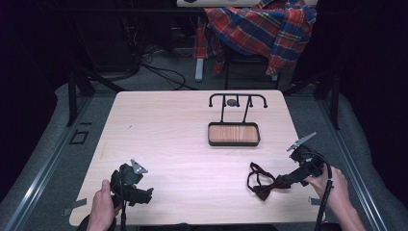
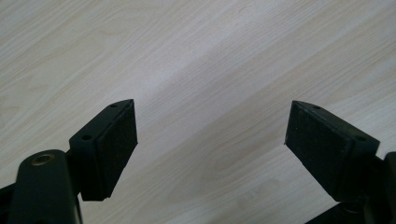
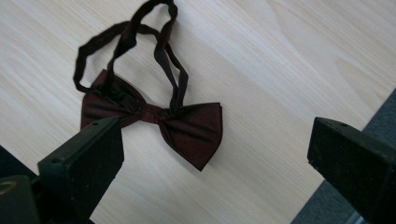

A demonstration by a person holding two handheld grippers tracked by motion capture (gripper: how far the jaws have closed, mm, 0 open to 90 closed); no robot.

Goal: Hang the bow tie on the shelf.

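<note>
**Right claw poised over the bow tie**

The right claw (image 1: 287,179) hung just above the dark red bow tie (image 3: 154,116), jaws spread wide with nothing between them. The tie lay flat on the desk (image 1: 183,144) near its front right corner, its strap (image 3: 126,42) looped away from the claw. A good grasp would probably take the knot at the middle, where the cloth is thickest; pinching one thin wing risks it slipping out, and the loose strap could drag or snag. The claw should come down until a pad nearly meets the wood before closing.

The left claw (image 1: 144,193) rested at the front left, also spread and empty, over bare wood.

Farther back stood a black stand with a wooden tray (image 1: 234,134). Something small and round (image 1: 232,102) sat at its top rail, too small to identify. The plaid shirt (image 1: 260,29) was cut off by the frame's top edge.
</note>
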